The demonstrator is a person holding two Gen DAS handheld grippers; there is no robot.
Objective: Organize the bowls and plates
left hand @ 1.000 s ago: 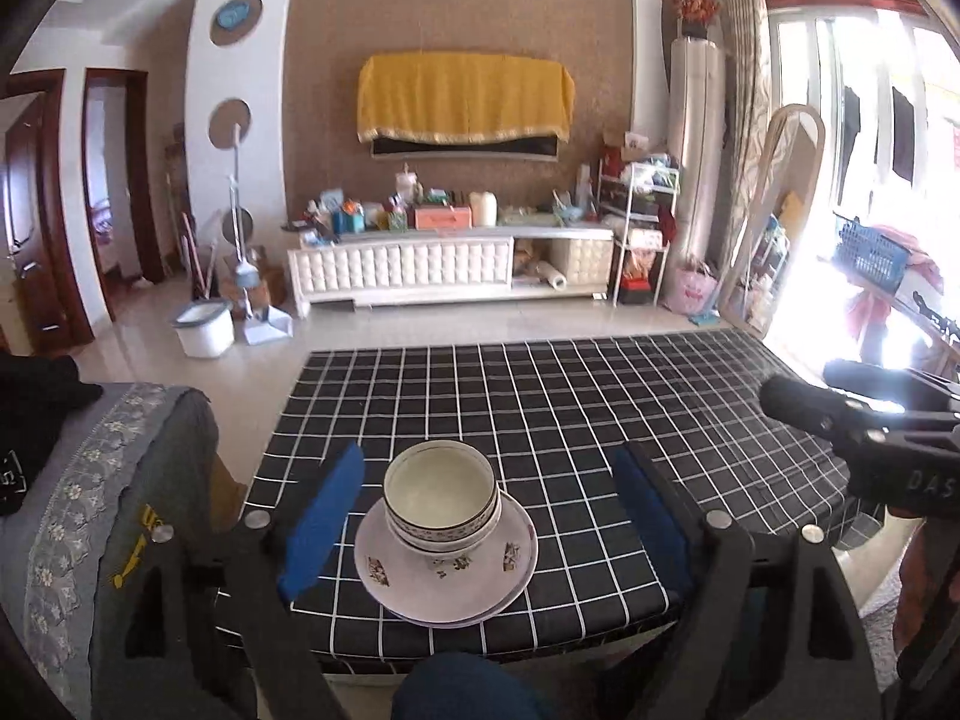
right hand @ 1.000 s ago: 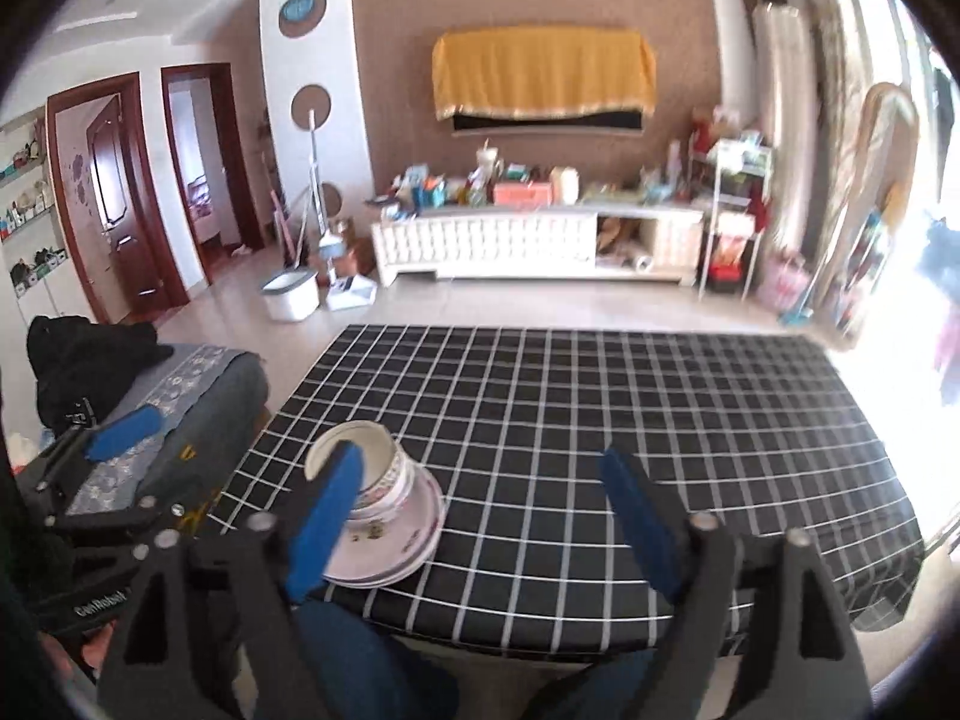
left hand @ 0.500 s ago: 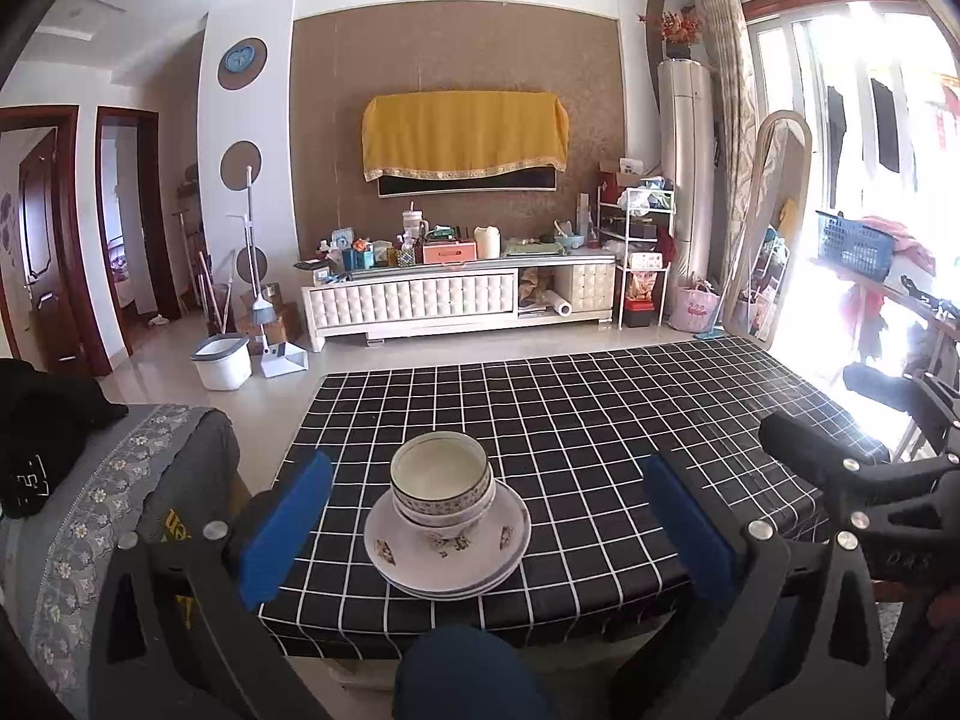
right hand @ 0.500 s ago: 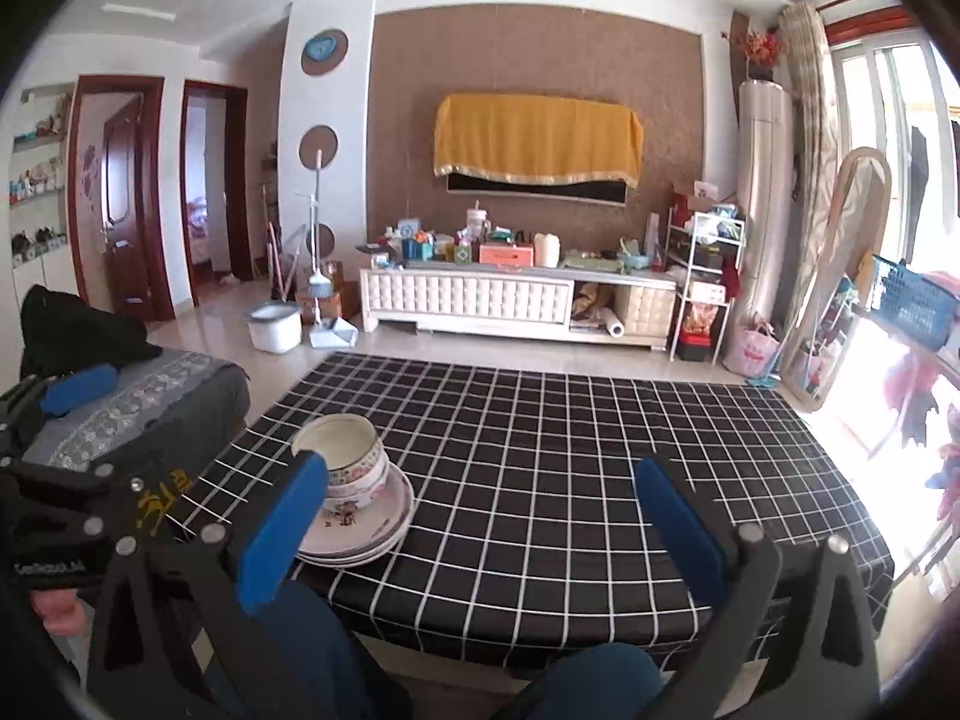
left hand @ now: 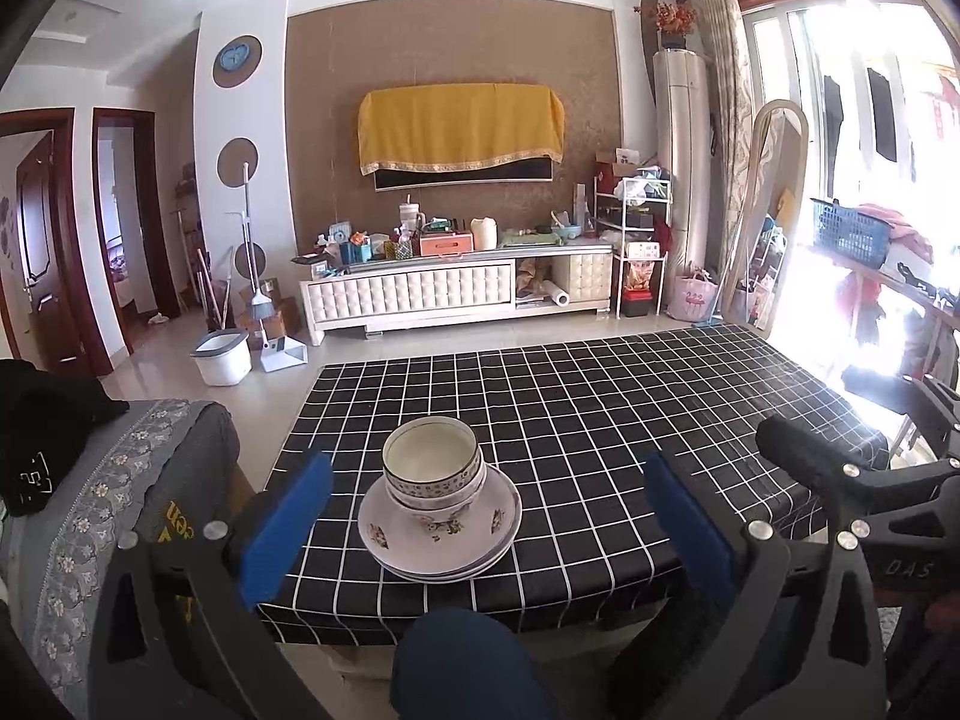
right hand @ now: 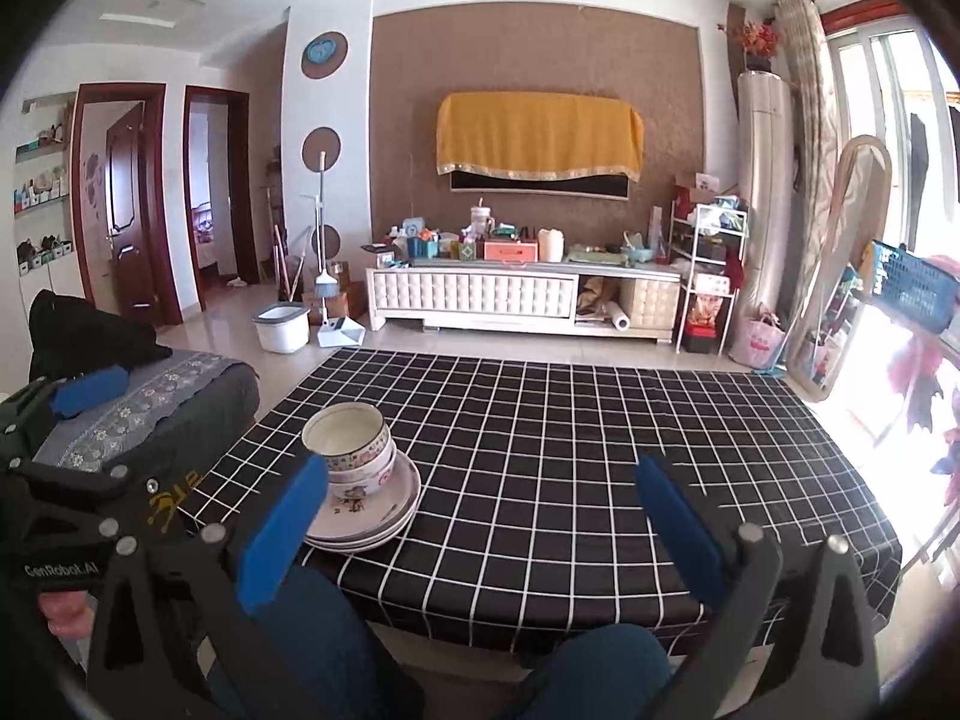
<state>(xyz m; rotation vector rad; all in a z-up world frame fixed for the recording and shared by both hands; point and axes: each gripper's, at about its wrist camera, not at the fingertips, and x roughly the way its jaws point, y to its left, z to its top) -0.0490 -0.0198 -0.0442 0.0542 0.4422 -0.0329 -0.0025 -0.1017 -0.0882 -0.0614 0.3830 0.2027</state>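
Both claws hang released and empty, short of the near edge of the worktop (left hand: 600, 420): the left claw (left hand: 489, 516) frames the crockery between its blue pads, the right claw (right hand: 480, 516) sits further right. Nested bowls (left hand: 432, 468) stand upright on stacked plates (left hand: 439, 531), near the worktop's front left corner. Black checked cloth covers the worktop. Beside it, at left, stands a grey sofa (left hand: 120, 510).

Plates (right hand: 384, 516) part-hidden by right claw (right hand: 480, 516).
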